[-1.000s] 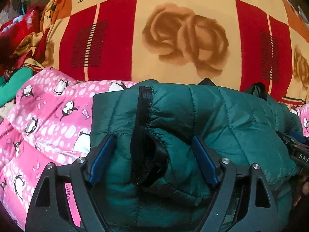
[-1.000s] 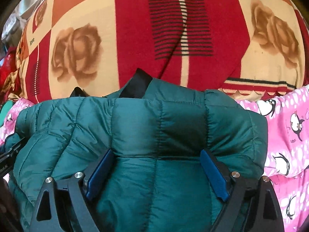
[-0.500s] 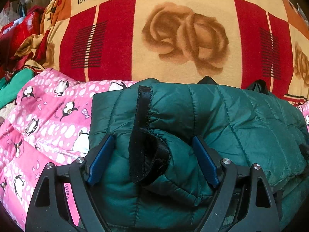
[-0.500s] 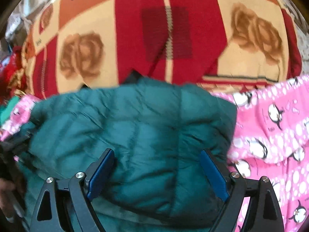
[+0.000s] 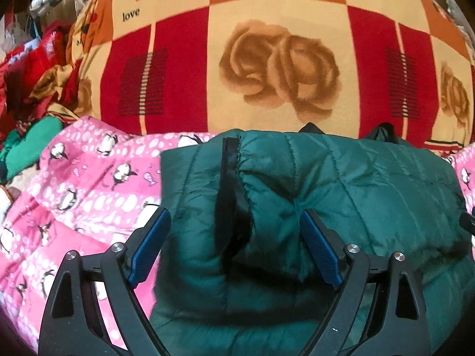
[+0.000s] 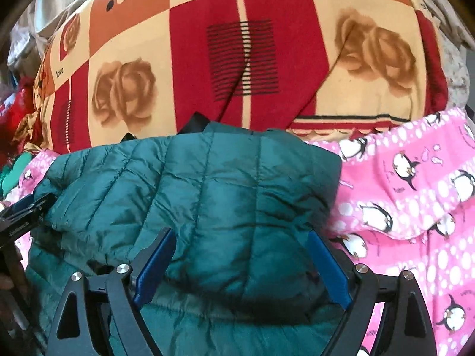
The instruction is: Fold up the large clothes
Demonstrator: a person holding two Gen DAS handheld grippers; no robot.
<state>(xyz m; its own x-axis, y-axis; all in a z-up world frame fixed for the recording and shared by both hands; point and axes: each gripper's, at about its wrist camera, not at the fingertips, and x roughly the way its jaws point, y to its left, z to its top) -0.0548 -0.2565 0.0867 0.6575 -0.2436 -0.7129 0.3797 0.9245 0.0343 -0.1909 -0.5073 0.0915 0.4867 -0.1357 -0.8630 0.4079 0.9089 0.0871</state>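
Note:
A dark green quilted jacket (image 5: 341, 184) lies folded in a thick bundle on a pink penguin blanket (image 5: 89, 184). A black trim strip (image 5: 228, 184) runs down its left part. My left gripper (image 5: 234, 212) hovers over the jacket's near left part; its jaws are opening, the cloth lies below them, and the blue pads do not press on it. My right gripper (image 6: 240, 233) stands open above the jacket's (image 6: 207, 184) right part, pads clear of the cloth. The left gripper's body (image 6: 23, 216) shows at the left edge of the right wrist view.
A red, orange and cream checked blanket (image 5: 267, 59) with brown roses covers the surface beyond the jacket. Red clothes (image 5: 23, 59) and a green cloth (image 5: 26, 145) are heaped at far left. The pink penguin blanket (image 6: 415, 192) extends to the right of the jacket.
Both grippers have drawn up and back from the jacket, which stays folded. The left jaws have spread a little wider. The right gripper has nearly left the left wrist view.

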